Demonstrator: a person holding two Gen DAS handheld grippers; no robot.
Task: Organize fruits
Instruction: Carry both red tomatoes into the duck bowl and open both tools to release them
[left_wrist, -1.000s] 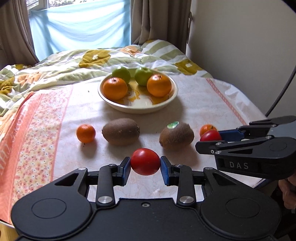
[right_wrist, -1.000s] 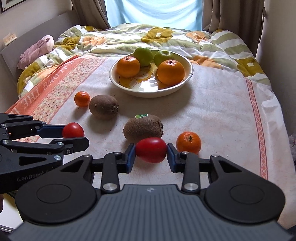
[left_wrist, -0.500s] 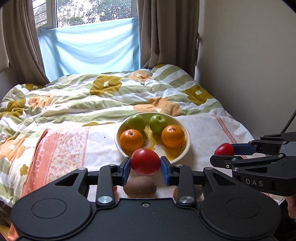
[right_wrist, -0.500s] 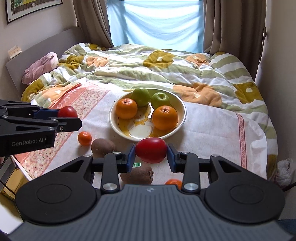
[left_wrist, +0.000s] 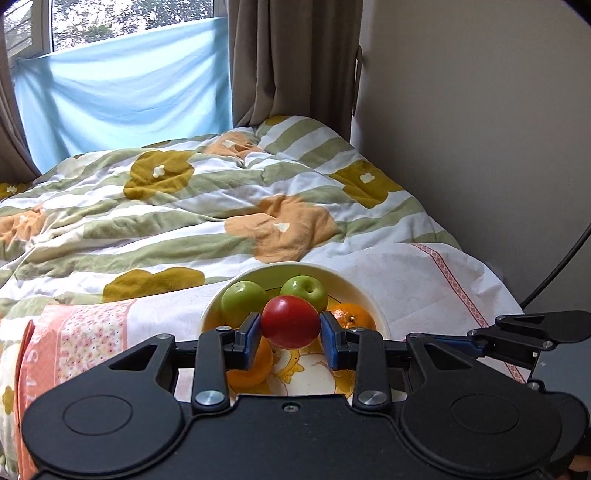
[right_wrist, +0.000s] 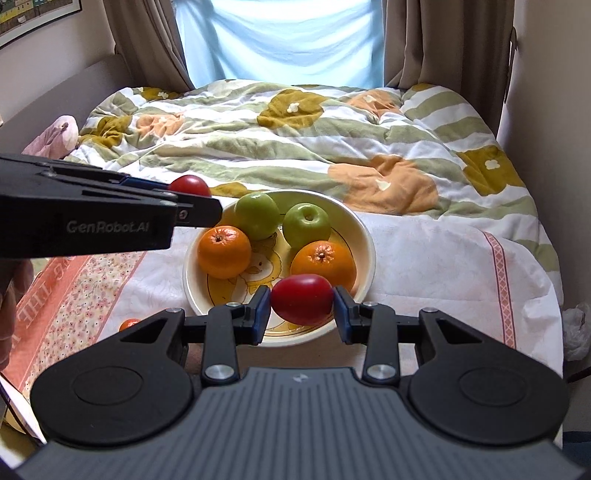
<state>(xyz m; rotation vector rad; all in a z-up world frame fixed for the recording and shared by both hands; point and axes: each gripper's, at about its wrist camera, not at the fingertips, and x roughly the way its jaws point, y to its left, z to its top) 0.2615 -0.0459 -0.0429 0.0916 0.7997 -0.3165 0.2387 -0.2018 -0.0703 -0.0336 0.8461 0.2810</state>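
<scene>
My left gripper (left_wrist: 290, 332) is shut on a round red tomato (left_wrist: 290, 322) and holds it above the near part of the cream bowl (left_wrist: 380, 317). My right gripper (right_wrist: 301, 308) is shut on an oval red tomato (right_wrist: 302, 299) over the bowl's front rim (right_wrist: 364, 236). The bowl holds two green apples (right_wrist: 258, 215) (right_wrist: 307, 225) and two oranges (right_wrist: 224, 251) (right_wrist: 323, 259). The left gripper with its tomato (right_wrist: 190, 185) also shows in the right wrist view, beside the bowl's left rim. The right gripper's body (left_wrist: 524, 339) shows at the right of the left wrist view.
The bowl stands on a white and pink floral cloth (right_wrist: 424, 258) at the foot of a bed with a rumpled flowered quilt (right_wrist: 295, 129). A small orange (right_wrist: 129, 324) lies on the cloth left of my right gripper. A wall runs along the right side (left_wrist: 480, 129).
Both grippers have risen and moved forward with their tomatoes, from low over the cloth by the kiwis to over the bowl. The kiwis have dropped out of sight behind the gripper bodies.
</scene>
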